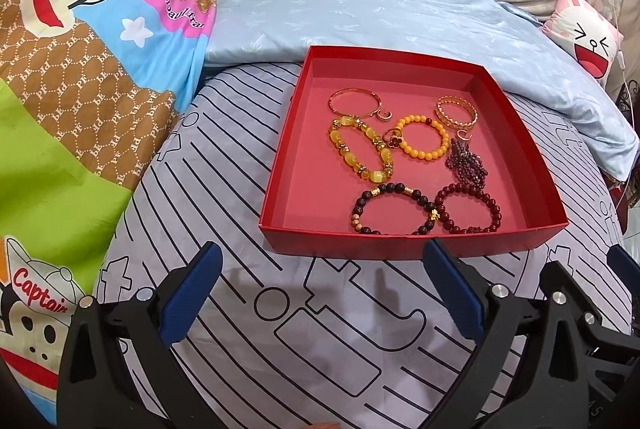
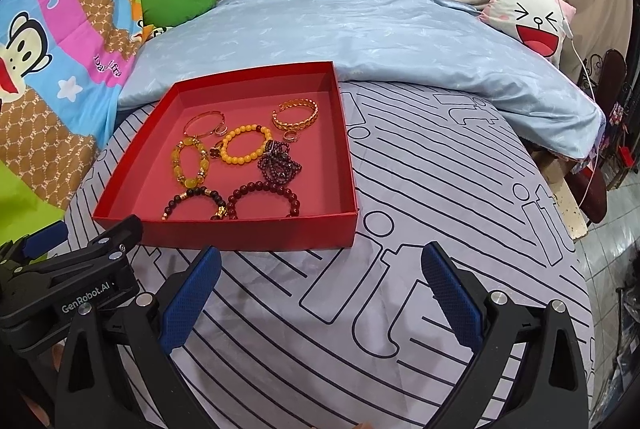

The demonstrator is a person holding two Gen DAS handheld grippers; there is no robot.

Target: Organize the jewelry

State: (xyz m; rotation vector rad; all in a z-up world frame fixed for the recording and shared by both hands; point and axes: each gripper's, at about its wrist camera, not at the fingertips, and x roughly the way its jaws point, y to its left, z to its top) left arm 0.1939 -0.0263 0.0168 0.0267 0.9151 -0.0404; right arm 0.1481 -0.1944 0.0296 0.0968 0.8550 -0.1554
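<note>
Both claws, left (image 1: pixel 322 271) and right (image 2: pixel 320 267), hover spread and empty at the box's (image 1: pixel 404 239) 6 o'clock; the bracelets (image 1: pixel 424 143) lie inside, touching. Best to pinch one bead strand alone.

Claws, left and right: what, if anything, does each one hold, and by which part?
Nothing. The left claw and right claw are both open over the bedsheet, short of the red box.
</note>
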